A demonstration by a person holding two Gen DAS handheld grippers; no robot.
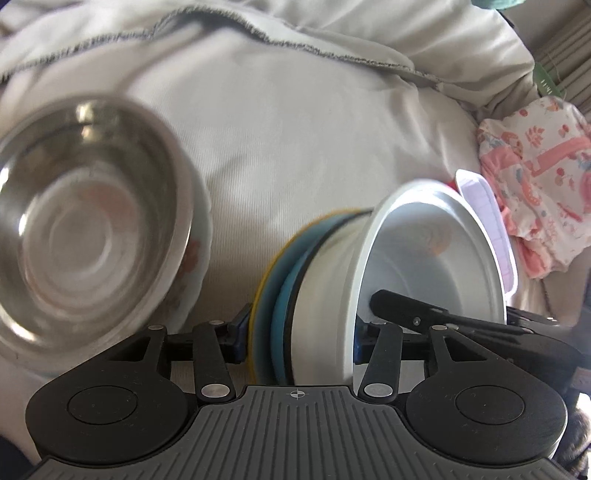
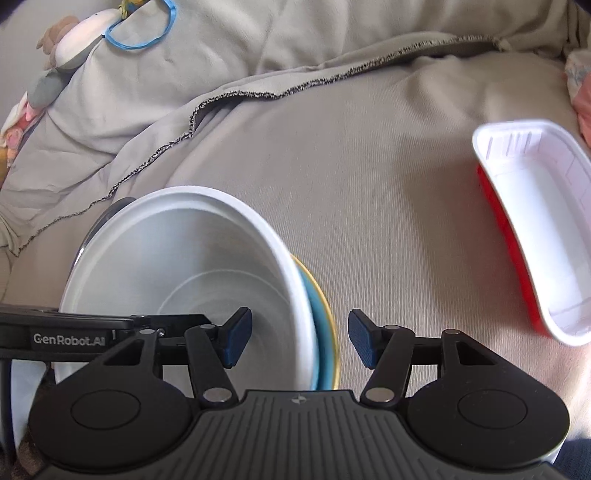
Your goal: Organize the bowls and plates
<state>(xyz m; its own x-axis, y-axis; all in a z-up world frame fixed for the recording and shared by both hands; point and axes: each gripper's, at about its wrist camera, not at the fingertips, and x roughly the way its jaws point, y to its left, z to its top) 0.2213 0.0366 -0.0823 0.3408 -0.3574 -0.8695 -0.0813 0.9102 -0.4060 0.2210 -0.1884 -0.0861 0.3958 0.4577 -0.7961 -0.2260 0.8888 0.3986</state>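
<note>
Left gripper (image 1: pixel 297 341) clamping a tilted stack: white bowl (image 1: pixel 424 258) atop blue plate (image 1: pixel 286 280). Right gripper (image 2: pixel 299 338) straddling the same stack's rim, pads apart, not touching. Steel bowl (image 1: pixel 88 229) lying left of the left gripper.

I'm looking down on a soft surface under a beige ribbed cover (image 2: pixel 369 206), lit by daylight. A rumpled blanket (image 1: pixel 332 26) with a dark stitched hem lies behind. A pink patterned cloth (image 1: pixel 535 177) sits far right, a stuffed toy (image 2: pixel 74 40) far left.
</note>
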